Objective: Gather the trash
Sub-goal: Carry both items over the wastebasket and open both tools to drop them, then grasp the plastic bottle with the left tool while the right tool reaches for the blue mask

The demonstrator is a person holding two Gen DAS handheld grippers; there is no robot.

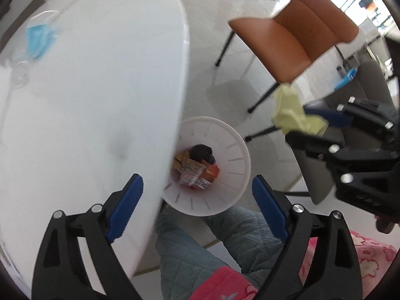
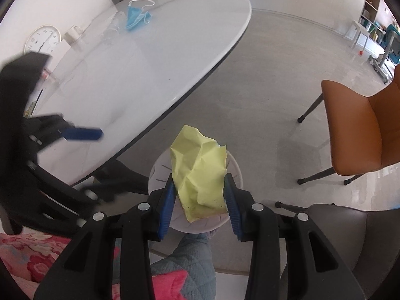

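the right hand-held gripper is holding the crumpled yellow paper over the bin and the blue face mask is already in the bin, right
Not quite. The blue face mask lies on the white table, as the right wrist view shows. The right hand-held gripper does hold the crumpled yellow paper over the bin.

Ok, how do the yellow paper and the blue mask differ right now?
The yellow paper is crumpled into a wad; the blue mask lies fairly flat with its white ear loops loose. The paper is clamped in the right gripper, in the air above the white bin; the mask rests untouched at the far side of the white table. The left gripper is open and empty. Neither item is in the bin yet.
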